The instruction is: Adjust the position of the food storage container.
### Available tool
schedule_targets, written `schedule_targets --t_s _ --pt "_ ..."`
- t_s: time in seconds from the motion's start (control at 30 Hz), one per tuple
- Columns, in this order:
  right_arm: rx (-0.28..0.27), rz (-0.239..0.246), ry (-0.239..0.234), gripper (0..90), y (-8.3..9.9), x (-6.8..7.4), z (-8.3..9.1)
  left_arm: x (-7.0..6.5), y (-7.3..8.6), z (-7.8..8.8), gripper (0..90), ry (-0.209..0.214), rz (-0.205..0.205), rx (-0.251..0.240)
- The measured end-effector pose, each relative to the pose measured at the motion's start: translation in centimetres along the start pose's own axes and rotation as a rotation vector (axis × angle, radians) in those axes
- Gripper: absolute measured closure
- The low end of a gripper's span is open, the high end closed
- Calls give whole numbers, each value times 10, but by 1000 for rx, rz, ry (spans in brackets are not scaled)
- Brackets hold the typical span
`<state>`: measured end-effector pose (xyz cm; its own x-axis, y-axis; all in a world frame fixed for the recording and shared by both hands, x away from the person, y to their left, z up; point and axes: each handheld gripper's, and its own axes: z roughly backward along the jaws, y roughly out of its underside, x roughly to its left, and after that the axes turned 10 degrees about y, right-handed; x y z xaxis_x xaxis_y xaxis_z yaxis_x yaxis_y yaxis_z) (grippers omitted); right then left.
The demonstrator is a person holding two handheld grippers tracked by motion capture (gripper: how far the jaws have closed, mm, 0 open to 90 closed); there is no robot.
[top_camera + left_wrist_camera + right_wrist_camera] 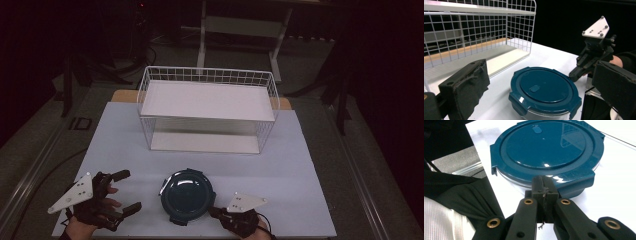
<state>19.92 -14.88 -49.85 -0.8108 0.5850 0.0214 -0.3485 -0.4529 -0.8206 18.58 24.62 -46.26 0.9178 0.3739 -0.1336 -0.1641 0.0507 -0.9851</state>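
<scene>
Container (187, 196) teal-lidded, on table (300, 170) before wire rack (207, 110) | right gripper (544, 185) jaws pressed together at its lid edge | left gripper (126, 191) spread wide, empty

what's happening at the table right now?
A person holds a gripper in each hand over a round container with a teal clip lid near the front of the white table. The right gripper has its jaws shut, tips against the container's rim by a lid flap. The left gripper sits open to the side, off the container. A white wire shelf rack stands behind.
</scene>
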Motion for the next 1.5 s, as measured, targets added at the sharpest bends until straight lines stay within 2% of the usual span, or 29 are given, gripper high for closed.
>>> schedule_targets --t_s 0.4,0.6,0.67,0.7,0.77,0.8,0.97,1.03,1.07,1.33,1.5 --pt "-7 -33 36 900 -2 -16 -1 1 1 -1 9 9 -13 12" --pt "-7 -39 53 900 -3 -17 -1 2 4 -4 9 19 -10 36" --pt "-29 -37 24 900 -5 -12 0 1 3 -5 9 22 -12 31" --pt "-50 -41 -13 900 -6 -8 2 1 3 -5 9 21 -14 31" --pt "-60 -25 -41 900 -9 -1 2 1 3 -4 9 16 -20 30" --pt "-63 -36 -68 900 -9 3 1 1 3 -4 9 15 -19 31" --pt "-45 -33 -130 900 -8 19 -6 1 3 -4 9 11 -23 23" --pt "-42 -29 -138 900 -8 21 -8 1 3 -4 9 11 -24 23" --pt "-34 -21 -161 900 -9 27 -12 1 3 -5 9 13 -23 23" --pt "2 11 -179 900 -8 37 -26 1 4 -6 9 15 -22 30" --pt "18 14 -192 900 -6 40 -35 2 4 -6 9 17 -20 28"
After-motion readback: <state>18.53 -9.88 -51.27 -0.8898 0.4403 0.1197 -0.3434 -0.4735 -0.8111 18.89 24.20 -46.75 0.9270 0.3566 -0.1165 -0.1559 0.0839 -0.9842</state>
